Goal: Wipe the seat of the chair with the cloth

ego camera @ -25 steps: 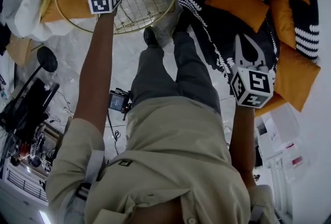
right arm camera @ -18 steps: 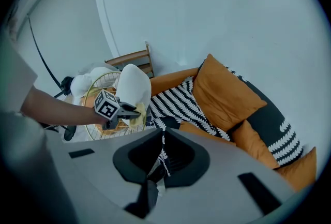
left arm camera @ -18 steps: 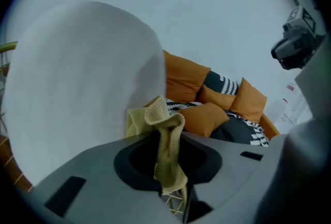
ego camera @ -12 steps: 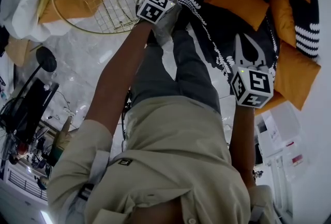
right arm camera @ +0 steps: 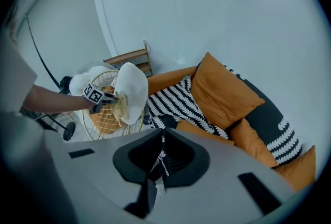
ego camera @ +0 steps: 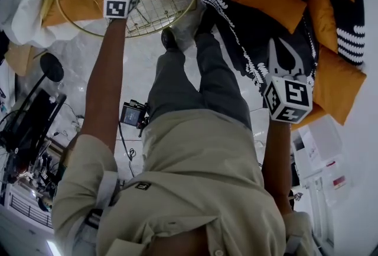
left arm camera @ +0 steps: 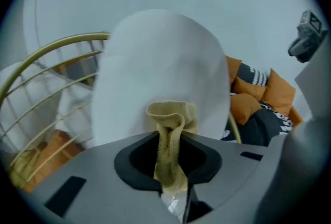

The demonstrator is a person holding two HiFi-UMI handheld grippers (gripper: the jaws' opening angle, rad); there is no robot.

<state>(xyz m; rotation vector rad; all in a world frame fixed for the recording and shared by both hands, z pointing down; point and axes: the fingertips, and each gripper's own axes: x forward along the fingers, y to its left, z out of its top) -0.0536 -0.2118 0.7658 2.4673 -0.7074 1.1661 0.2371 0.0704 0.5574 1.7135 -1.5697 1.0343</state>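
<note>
The left hand-held gripper (left arm camera: 173, 189) is closed tight on the yellow cloth (left arm camera: 170, 130), and the bunched end of the cloth presses on the white seat (left arm camera: 160, 57) of the gold wire chair (ego camera: 150, 12). The right hand-held gripper (right arm camera: 159, 163) has its jaws together and empty, well apart from the chair, near the orange cushions (right arm camera: 225, 93)

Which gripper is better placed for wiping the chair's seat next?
Left. The left gripper is shut on the yellow cloth, right at the white seat cushion. The right gripper holds nothing, off by the orange sofa cushions.
</note>
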